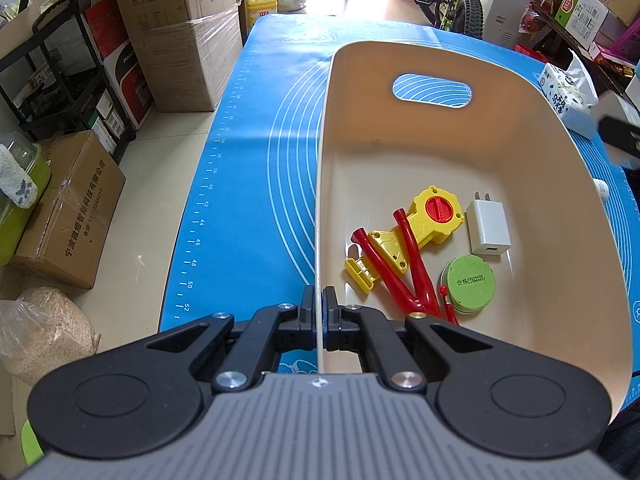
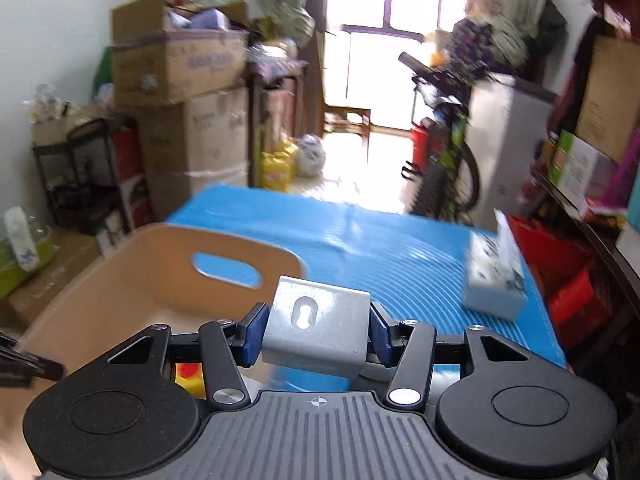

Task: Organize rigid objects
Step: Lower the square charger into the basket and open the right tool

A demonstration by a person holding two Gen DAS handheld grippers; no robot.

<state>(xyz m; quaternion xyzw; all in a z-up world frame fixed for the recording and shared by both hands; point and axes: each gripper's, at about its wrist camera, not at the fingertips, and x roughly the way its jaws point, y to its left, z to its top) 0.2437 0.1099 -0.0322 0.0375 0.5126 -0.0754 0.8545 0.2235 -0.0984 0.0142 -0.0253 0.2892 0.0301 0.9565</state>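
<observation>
While my left claw pinches the bin by its near-left wall, my right claw, closed on a grey metal bracket, has the bin's opening ahead-left, below, its long axis running away from me.

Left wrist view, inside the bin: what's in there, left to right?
Small yellow ridged plastic clip → red forked plastic toy piece → round green tin with a printed stamp → white USB wall charger with two prongs. The yellow toy with the red dial overlaps the red fork, so it is left out.
</observation>
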